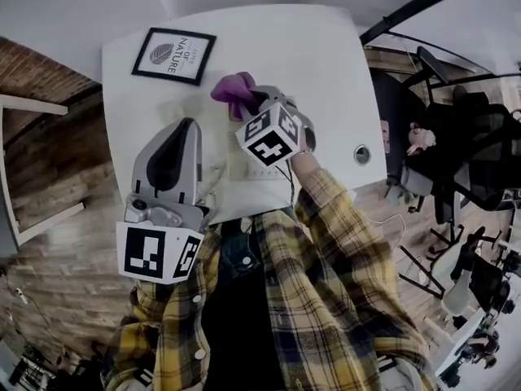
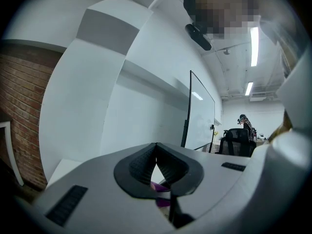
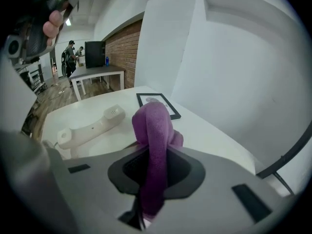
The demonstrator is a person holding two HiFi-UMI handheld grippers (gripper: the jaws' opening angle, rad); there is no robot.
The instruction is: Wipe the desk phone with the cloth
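The white desk phone [image 1: 244,172] lies on the white table [image 1: 326,72], hard to make out against it. Its handset [image 3: 90,126] rests on the base, left of my right gripper in the right gripper view. My right gripper [image 1: 248,100] [image 3: 155,155] is shut on a purple cloth [image 1: 232,86] [image 3: 153,126], which bunches up above the jaws, over the phone's far end. My left gripper [image 1: 190,123] [image 2: 156,152] hovers left of the phone with its jaw tips together and nothing held. A bit of the cloth [image 2: 158,185] shows through the gap below its tips.
A black-framed picture [image 1: 173,55] [image 3: 157,105] lies at the table's far left. A cable grommet [image 1: 362,154] sits near the right edge. Office chairs [image 1: 472,161] stand to the right, a brick floor to the left, a glass board [image 2: 200,116] beyond.
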